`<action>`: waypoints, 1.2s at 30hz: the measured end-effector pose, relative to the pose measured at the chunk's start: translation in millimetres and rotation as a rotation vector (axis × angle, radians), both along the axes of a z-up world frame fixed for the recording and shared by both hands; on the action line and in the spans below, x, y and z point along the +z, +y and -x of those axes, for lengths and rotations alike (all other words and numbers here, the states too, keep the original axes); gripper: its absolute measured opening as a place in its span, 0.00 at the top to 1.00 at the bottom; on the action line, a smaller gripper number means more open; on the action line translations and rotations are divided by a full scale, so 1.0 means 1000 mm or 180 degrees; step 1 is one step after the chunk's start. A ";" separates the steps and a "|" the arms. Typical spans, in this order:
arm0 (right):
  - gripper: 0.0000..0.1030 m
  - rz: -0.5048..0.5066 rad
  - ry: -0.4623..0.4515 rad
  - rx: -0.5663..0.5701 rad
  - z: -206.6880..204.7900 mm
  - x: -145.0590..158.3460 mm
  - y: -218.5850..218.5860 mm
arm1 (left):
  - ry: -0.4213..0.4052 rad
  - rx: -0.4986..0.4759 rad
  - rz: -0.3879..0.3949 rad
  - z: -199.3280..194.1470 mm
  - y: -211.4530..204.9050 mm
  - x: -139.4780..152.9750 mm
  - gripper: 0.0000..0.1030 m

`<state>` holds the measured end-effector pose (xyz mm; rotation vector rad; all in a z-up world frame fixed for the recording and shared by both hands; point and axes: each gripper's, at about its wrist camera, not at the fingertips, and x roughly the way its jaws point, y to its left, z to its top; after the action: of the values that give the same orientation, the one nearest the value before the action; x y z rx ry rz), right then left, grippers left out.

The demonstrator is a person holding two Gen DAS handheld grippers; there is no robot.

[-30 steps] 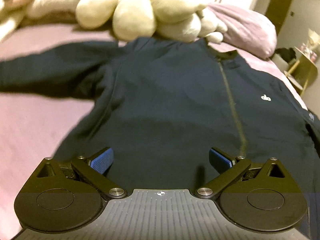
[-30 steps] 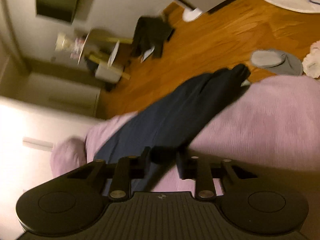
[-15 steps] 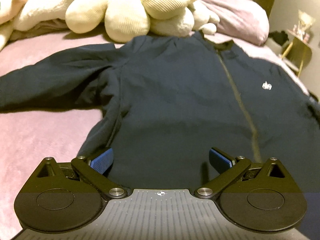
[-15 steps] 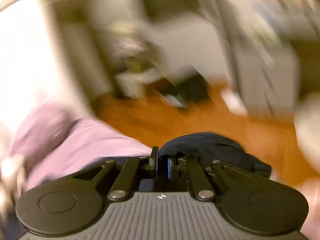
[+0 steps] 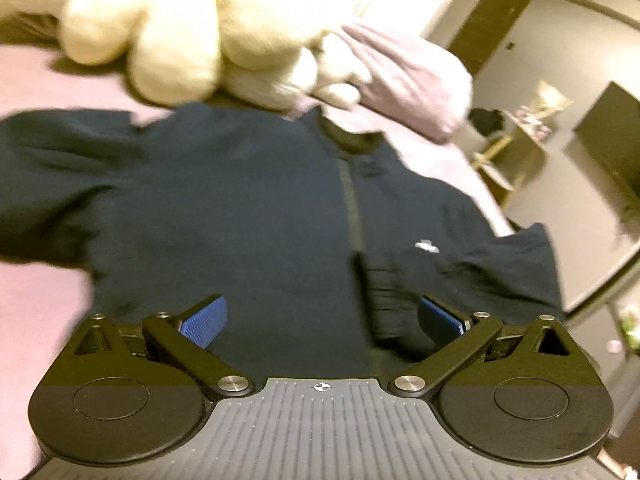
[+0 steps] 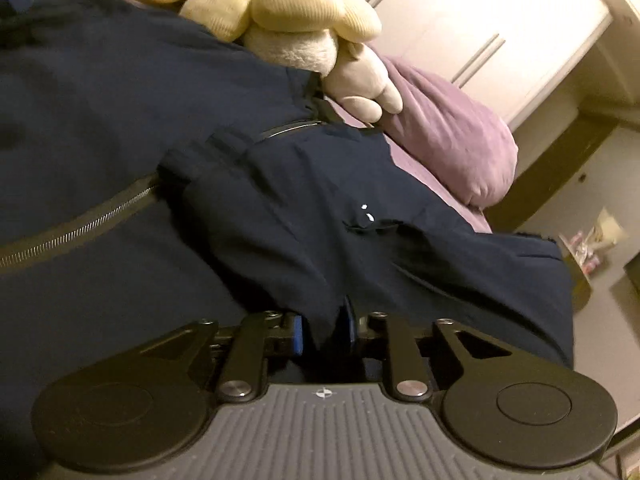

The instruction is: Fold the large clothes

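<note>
A dark navy zip jacket (image 5: pixel 248 216) lies front up on a pink bed (image 5: pixel 36 312), collar toward the far end. Its right sleeve (image 5: pixel 472 280) is folded in across the chest, the cuff (image 5: pixel 380 292) near the zip. My left gripper (image 5: pixel 322 316) is open and empty, low over the jacket's hem. In the right wrist view my right gripper (image 6: pixel 323 330) is shut on the sleeve (image 6: pixel 320 240), which lies over the jacket's front (image 6: pixel 100 120) beside the zip (image 6: pixel 80 232).
Cream plush toys (image 5: pixel 172 32) and a purple pillow (image 5: pixel 404 76) lie at the head of the bed. To the right past the bed's edge are a small side table (image 5: pixel 516 152) and a wall (image 5: pixel 560 208). A wardrobe (image 6: pixel 480 28) stands behind the pillow.
My right gripper has swung the sleeve from off the bed's side in over the jacket's chest. The left gripper stayed open and shifted a little over the hem.
</note>
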<state>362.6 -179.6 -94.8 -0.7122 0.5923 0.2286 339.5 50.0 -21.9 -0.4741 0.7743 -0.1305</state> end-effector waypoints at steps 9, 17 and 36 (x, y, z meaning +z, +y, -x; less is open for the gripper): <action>0.41 -0.2029 0.0132 -0.0665 0.044 0.069 -0.097 | 0.0660 -0.0243 0.0638 -0.085 -0.039 -0.066 0.28; 0.63 -0.3168 0.0699 -0.1404 0.063 0.015 -0.157 | 0.0734 -0.0178 0.0572 -0.107 -0.048 -0.071 0.87; 0.53 -0.3634 0.0732 -0.1455 -0.017 0.035 -0.146 | 0.0136 0.0629 -0.0984 -0.110 0.042 -0.019 0.91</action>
<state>379.6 -325.5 -59.5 0.5589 0.7072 0.1831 449.6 92.2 -41.0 -0.2577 0.7693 0.1822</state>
